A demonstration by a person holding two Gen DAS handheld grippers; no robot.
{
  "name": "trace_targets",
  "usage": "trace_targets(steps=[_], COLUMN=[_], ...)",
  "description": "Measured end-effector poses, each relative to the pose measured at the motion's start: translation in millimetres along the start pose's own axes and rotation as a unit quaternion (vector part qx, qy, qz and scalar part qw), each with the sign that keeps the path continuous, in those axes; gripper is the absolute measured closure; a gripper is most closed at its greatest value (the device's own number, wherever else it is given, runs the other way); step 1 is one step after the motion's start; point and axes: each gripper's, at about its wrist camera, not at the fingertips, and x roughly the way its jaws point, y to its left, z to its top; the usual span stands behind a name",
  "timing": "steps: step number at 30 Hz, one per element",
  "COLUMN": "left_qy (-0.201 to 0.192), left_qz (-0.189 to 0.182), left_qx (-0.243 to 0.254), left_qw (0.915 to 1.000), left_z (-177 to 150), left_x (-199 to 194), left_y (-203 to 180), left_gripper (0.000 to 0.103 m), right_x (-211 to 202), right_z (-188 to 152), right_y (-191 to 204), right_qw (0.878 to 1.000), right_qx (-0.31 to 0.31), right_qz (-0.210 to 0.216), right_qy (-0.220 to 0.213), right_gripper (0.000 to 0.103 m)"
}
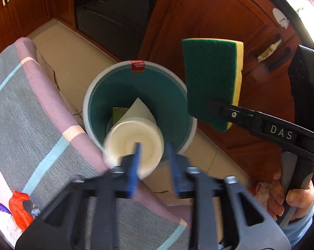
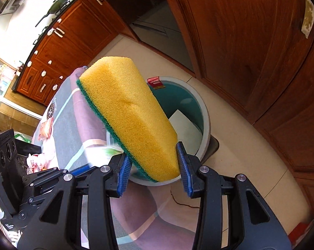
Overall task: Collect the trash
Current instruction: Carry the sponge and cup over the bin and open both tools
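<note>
Standing on the floor (image 1: 59,48) just beside the cloth-covered table (image 1: 31,112): trash bin (image 1: 140,104). Lying inside it: paper sheet (image 1: 139,108). Hanging above its rim: paper cup (image 1: 134,143) left, sponge (image 1: 211,83) right.

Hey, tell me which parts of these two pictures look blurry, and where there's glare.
Left wrist view: the paper cup and the left gripper are motion-smeared, while the sponge is crisp; glare burns out the top right corner. Right wrist view: the sponge is sharp, with a small smeared streak at its lower left; the upper left wall is washed out.
</note>
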Motion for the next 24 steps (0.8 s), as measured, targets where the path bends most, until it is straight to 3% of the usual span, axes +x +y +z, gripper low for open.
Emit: trace_targets(steps=[9,14,16,17,24], left_qy=[-0.013,-0.012,-0.012,-0.011,-0.009], left_qz=[0.015,0.013,0.014,0.015,0.015], left_qx=[-0.011,-0.018,-0.021,-0.021,-0.026], left_qw=[0.9997,0.9997,0.9996,0.9996,0.9995], left_z=[-3,-12,-16,-19,-31], left_x=[-3,-8,-11,-13,-22], left_y=[10,16,18,20,26], left_gripper=[0.013,0.008,0.007,0.006,0.005], right_x=[17,20,22,22,27], right_z=[4,4,4,2,-3], right_y=[4,12,15,17,25], right_qw=[1.000,1.000,1.000,1.000,0.999], right_qx=[0.000,-0.008,-0.004,-0.005,0.006], right_qz=[-0.002,-0.008,-0.009,-0.013,-0.022], right_qy=[0.016,0.021,0.023,0.020,0.039], right_gripper=[0.063,0.059,0.031,0.028,0.023])
